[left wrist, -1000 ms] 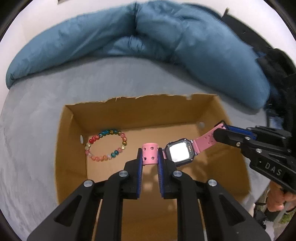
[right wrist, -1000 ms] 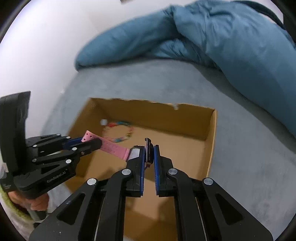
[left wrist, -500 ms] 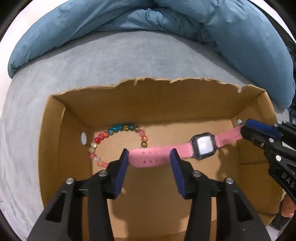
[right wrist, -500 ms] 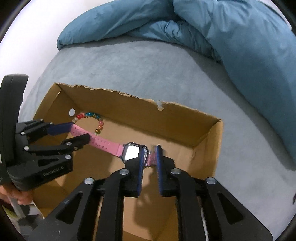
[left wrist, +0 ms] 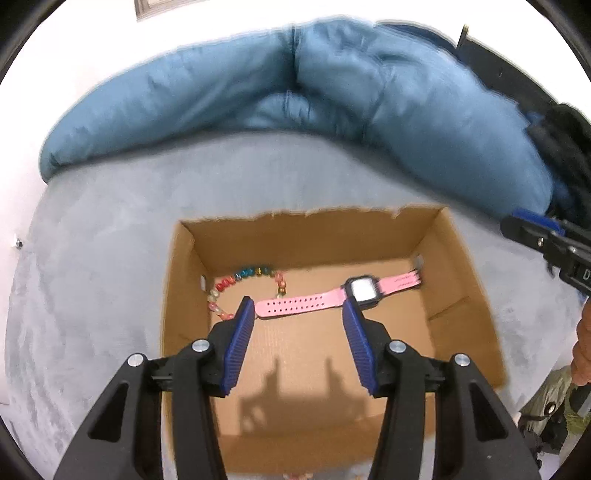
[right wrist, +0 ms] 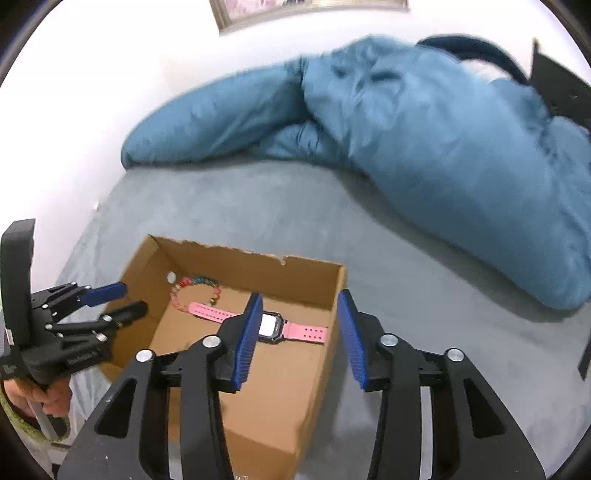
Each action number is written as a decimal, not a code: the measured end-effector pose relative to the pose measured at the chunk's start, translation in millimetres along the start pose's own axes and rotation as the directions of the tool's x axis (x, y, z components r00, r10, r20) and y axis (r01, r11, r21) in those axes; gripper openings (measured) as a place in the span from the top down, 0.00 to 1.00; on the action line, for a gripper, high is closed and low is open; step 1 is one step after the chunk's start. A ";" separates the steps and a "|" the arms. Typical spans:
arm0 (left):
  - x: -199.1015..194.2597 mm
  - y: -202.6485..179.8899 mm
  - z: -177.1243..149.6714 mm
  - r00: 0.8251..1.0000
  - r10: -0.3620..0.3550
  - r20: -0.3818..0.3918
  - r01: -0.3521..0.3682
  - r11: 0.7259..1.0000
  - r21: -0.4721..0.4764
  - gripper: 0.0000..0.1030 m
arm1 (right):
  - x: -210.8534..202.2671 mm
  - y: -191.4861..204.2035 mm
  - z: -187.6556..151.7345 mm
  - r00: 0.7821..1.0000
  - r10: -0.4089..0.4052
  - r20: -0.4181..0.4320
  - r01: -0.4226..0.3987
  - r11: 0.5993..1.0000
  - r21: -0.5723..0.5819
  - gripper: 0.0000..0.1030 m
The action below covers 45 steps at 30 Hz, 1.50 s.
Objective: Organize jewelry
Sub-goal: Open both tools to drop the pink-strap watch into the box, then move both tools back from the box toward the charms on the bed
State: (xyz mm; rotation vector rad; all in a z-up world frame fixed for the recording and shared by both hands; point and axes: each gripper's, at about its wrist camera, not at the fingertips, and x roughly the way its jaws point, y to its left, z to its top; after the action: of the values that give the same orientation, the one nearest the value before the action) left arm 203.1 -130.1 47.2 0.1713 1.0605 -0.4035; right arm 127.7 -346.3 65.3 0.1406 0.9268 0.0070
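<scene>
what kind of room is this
Most likely a bedroom: the cardboard box sits on a grey bed surface, with a rumpled blue duvet behind it and a framed picture on the wall.

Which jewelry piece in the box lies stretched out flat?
The pink watch, laid straight across the cardboard box floor; the beaded bracelet beside it curls in a loop.

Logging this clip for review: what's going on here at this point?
A person with two handheld grippers is putting jewelry in a cardboard box on a bed. The pink watch lies flat on the box floor, one strap end over the beaded bracelet. The left gripper and right gripper are both open, holding nothing.
</scene>
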 end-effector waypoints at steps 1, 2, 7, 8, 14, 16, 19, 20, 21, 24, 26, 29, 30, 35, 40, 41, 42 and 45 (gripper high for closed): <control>-13.9 0.4 -4.2 1.000 -0.005 0.029 0.005 1.000 0.000 0.51 | -17.4 0.6 -6.0 1.000 -0.002 0.030 0.002 1.000 -0.005 0.55; -27.5 0.2 -8.8 0.998 -0.007 0.058 0.007 1.000 0.000 0.49 | -30.1 1.6 -11.1 0.999 -0.001 0.051 0.001 1.000 -0.008 0.51; -92.9 8.5 -53.1 0.982 -0.009 0.186 0.012 1.000 -0.020 0.46 | -88.9 6.2 -56.9 0.987 -0.039 0.154 0.043 0.999 -0.020 0.36; -101.9 9.9 -64.3 0.980 -0.008 0.199 0.012 1.000 -0.020 0.46 | -96.7 7.9 -71.6 0.986 -0.044 0.164 0.048 0.999 -0.017 0.33; -124.4 16.9 -144.0 0.972 0.038 0.232 -0.030 0.999 -0.035 0.44 | -93.4 12.4 -150.3 0.995 -0.009 0.101 0.006 1.000 0.030 0.25; -118.2 18.6 -169.5 0.975 0.051 0.218 -0.043 0.998 -0.042 0.44 | -77.8 19.2 -177.7 0.999 -0.007 0.051 0.006 0.999 0.032 0.24; -101.1 16.7 -201.1 0.980 0.070 0.184 -0.064 0.997 -0.043 0.44 | -50.4 27.7 -205.6 1.000 -0.012 -0.018 0.012 0.999 0.040 0.23; -93.1 14.7 -208.1 0.983 0.074 0.169 -0.068 0.997 -0.042 0.43 | -42.5 30.2 -210.9 0.999 -0.019 -0.032 0.021 0.999 0.036 0.21; -86.8 12.7 -215.8 0.984 0.080 0.158 -0.075 0.996 -0.041 0.43 | -34.9 32.3 -216.5 0.998 -0.033 -0.044 0.034 0.999 0.028 0.20; -66.2 5.9 -237.6 0.987 0.079 0.142 -0.074 0.997 -0.036 0.43 | -9.8 33.8 -227.6 0.993 -0.077 -0.086 0.078 0.997 0.017 0.19; -53.9 -0.8 -249.2 0.988 0.071 0.135 -0.069 0.997 -0.019 0.43 | 4.9 31.5 -231.3 0.988 -0.114 -0.103 0.116 0.993 0.016 0.18; -36.0 -10.2 -259.6 0.991 0.046 0.126 -0.047 0.999 0.007 0.43 | 22.7 27.8 -237.7 0.980 -0.151 -0.129 0.152 0.988 0.001 0.16; -31.2 -12.3 -261.5 0.992 0.034 0.121 -0.036 0.999 0.012 0.44 | 26.7 27.6 -238.5 0.979 -0.156 -0.134 0.158 0.988 -0.002 0.15; -12.8 -28.6 -262.8 0.995 0.007 0.098 -0.011 0.999 0.043 0.43 | 48.2 25.8 -247.0 0.963 -0.186 -0.194 0.180 0.983 -0.048 0.08; -7.2 -41.4 -260.2 0.995 -0.006 0.097 -0.002 0.997 0.082 0.44 | 54.6 22.2 -249.7 0.968 -0.167 -0.189 0.159 0.986 -0.055 0.08; -7.1 -42.7 -259.7 0.995 -0.003 0.100 -0.005 0.996 0.088 0.44 | 53.0 19.0 -251.8 0.969 -0.155 -0.190 0.149 0.988 -0.047 0.08; -7.5 -42.9 -259.1 0.995 0.000 0.103 -0.009 0.996 0.091 0.44 | 51.2 15.0 -253.8 0.972 -0.142 -0.189 0.138 0.990 -0.034 0.08; -8.6 -42.6 -257.7 0.994 -0.006 0.108 -0.004 0.996 0.092 0.43 | 52.9 6.4 -254.3 0.974 -0.117 -0.192 0.116 0.993 -0.013 0.07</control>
State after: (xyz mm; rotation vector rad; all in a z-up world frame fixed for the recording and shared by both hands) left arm -26.9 -82.6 -67.6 0.2288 0.9354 -0.4582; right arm -42.9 -306.4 -126.6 0.0851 1.1277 -0.0888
